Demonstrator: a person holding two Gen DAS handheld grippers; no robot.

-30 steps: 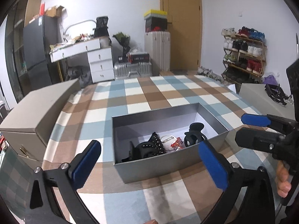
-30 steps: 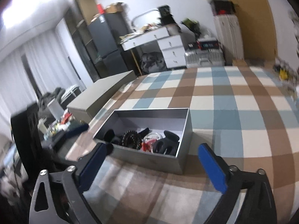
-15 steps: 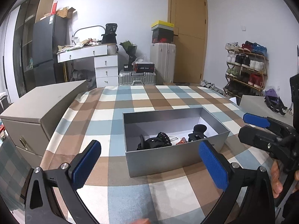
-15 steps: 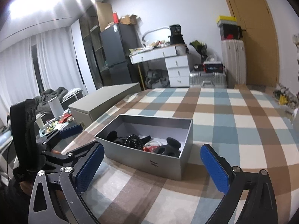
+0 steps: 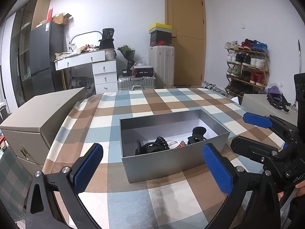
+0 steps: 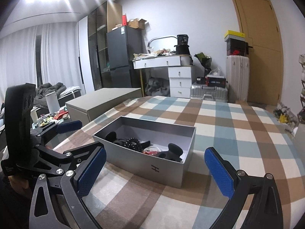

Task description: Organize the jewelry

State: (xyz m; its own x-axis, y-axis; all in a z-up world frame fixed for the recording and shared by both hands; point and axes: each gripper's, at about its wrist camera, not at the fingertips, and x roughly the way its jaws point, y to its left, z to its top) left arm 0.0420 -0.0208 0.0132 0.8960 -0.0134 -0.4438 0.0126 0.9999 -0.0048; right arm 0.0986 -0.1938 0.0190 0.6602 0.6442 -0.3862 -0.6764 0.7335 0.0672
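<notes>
Right now we hold both tools above the near edge of the checked tablecloth (image 5: pixel 133 103), short of the open grey box (image 5: pixel 171 159). Our left gripper (image 5: pixel 152 167) has its blue pads spread wide with nothing between them, and our right gripper (image 6: pixel 155 169) is parted just as widely and equally empty. Inside the box lie the hair accessories: a black claw clip (image 5: pixel 197 133) toward its right end, a black beaded piece (image 5: pixel 162 143) near the middle, and something small and red (image 6: pixel 150 151) between them. A larger beige box (image 5: pixel 38 118) sits at the table's left edge, well apart from the grey one.
</notes>
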